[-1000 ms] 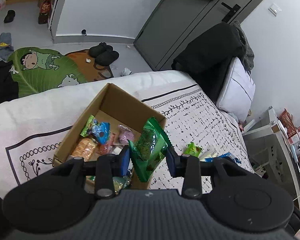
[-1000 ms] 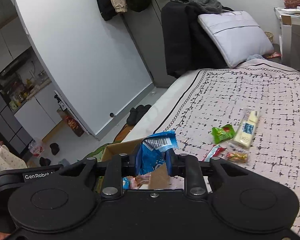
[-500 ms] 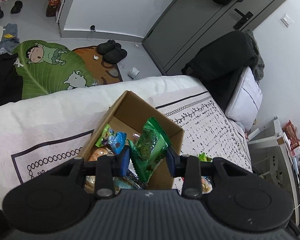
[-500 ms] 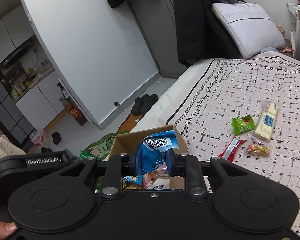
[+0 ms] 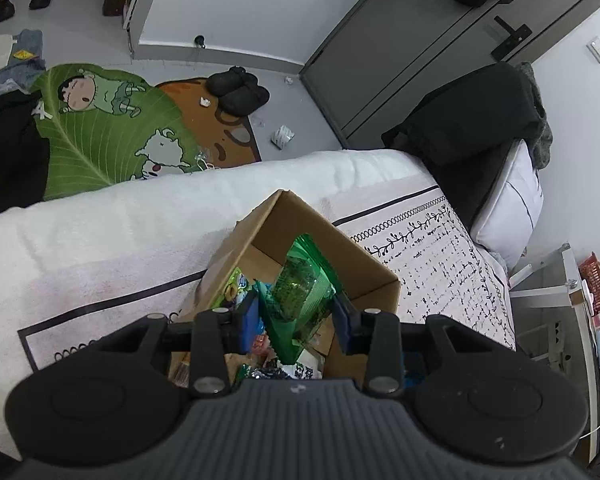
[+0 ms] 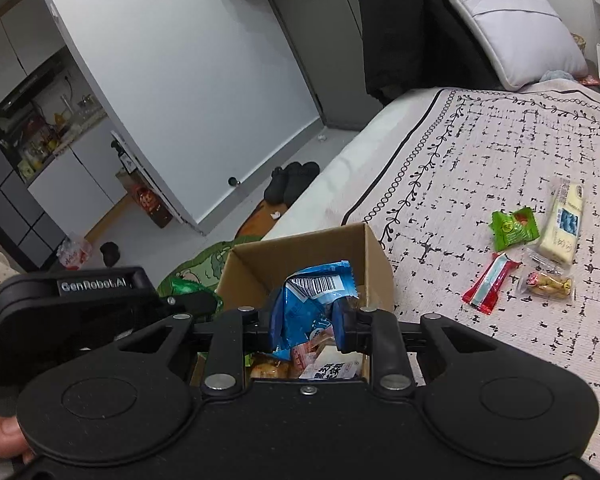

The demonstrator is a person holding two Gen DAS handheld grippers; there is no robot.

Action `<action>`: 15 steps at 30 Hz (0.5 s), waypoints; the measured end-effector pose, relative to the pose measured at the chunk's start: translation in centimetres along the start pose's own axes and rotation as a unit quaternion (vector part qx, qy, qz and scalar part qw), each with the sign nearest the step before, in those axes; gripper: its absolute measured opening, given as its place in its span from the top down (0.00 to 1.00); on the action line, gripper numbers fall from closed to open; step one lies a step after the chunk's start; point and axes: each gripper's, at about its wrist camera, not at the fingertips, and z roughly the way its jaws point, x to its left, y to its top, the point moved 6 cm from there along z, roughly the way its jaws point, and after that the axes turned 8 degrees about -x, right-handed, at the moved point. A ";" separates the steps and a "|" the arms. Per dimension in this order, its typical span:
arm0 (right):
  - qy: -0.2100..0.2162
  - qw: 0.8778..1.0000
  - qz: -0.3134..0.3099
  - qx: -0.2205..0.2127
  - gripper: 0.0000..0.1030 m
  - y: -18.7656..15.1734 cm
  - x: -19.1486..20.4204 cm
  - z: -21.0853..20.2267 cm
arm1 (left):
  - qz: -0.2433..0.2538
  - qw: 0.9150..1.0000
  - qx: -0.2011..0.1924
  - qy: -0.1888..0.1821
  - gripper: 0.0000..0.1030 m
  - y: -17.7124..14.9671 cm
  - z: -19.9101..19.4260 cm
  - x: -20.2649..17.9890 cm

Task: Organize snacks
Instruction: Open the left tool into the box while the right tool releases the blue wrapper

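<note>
Right now I have both grippers loaded and hanging over the cardboard box (image 5: 376,280), which sits on the bed (image 5: 100,232) near its foot-end edge.

On my left, the left gripper (image 5: 296,320) pinches a green packet (image 5: 300,292) between its blue pads, jaws pressed onto the crinkled film. That packet stands roughly upright, long axis pointing away from me and up, its lower end already over the open top of the box, among the snacks lying inside.

Moving right, the right gripper (image 6: 308,330) pinches a blue packet (image 6: 314,300), barcode end up, jaws closed on its lower half. This one also hangs above the box (image 6: 300,256), nearer the right-hand wall.

Further right, on the patterned blanket (image 6: 480,140), four snacks remain outside: a small green packet (image 6: 514,228), a pale long bar (image 6: 562,224), a red stick (image 6: 490,282) and a clear-wrapped sweet (image 6: 546,286). They lie well apart from the box, toward the right gripper's side, so I judge that hand is the nearer one for collecting them.

The coming move, as I read it, is simply to let go: both packets are straight above the opening, so spreading the jaws should drop them in.
</note>
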 end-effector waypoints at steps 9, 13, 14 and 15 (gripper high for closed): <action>-0.005 1.000 0.002 0.018 0.71 -0.4 0.0 0.7 | -0.018 1.000 0.008 0.002 0.53 0.0 0.9 0.6; -0.003 1.000 0.012 0.018 0.65 -0.4 -0.4 0.3 | -0.014 1.000 0.009 0.010 0.51 0.0 0.6 0.5; -0.004 1.000 0.013 0.016 0.64 -0.3 -0.5 0.2 | -0.013 1.000 0.009 0.012 0.51 0.0 0.5 0.5; -0.005 1.000 0.014 0.013 0.60 -0.2 -0.7 0.0 | -0.011 1.000 0.010 0.014 0.51 -0.1 0.4 0.5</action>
